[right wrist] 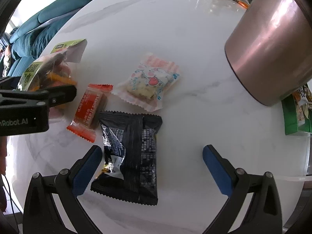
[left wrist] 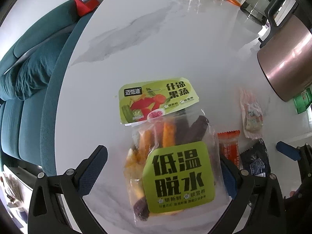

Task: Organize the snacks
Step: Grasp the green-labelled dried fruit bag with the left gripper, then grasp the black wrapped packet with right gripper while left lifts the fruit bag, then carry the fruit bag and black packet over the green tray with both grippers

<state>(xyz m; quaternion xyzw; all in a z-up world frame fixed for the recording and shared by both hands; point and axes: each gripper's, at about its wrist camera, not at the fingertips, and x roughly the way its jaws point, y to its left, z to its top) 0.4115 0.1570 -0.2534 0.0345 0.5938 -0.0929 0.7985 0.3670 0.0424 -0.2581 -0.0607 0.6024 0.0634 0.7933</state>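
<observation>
Nothing looks sorted yet. Four snacks lie loose and flat on the white marbled tabletop [left wrist: 148,44]: a clear bag of dried fruit and vegetable sticks [left wrist: 171,156] with green labels, an orange-wrapped bar [right wrist: 89,110], a black foil packet [right wrist: 132,156] and a pink-striped nougat packet [right wrist: 150,81]. They sit near one another in a rough cluster, the orange bar just beside the black packet and the nougat packet a little farther out, and none of them is stacked or placed in any container. So the judgement is that the task is at its start, with every item still to be picked up and put in its place.

The left gripper [left wrist: 161,167] has its fingers spread wide on either side of the dried-fruit bag, not touching it as far as can be told. The right gripper [right wrist: 152,161] also has its fingers wide apart, the left one just beside the black packet, which lies between them (nothing is held by either).

The left wrist view shows the bag's printed labels in full, plus a teal sofa [left wrist: 33,72] and a red gadget [left wrist: 83,1] beyond the table edge. The right wrist view shows the three small packets clearly and, at its right edge, a green box [right wrist: 294,115] of snacks beside a large copper-coloured pot [right wrist: 273,44], which may be where things belong (only a guess).
</observation>
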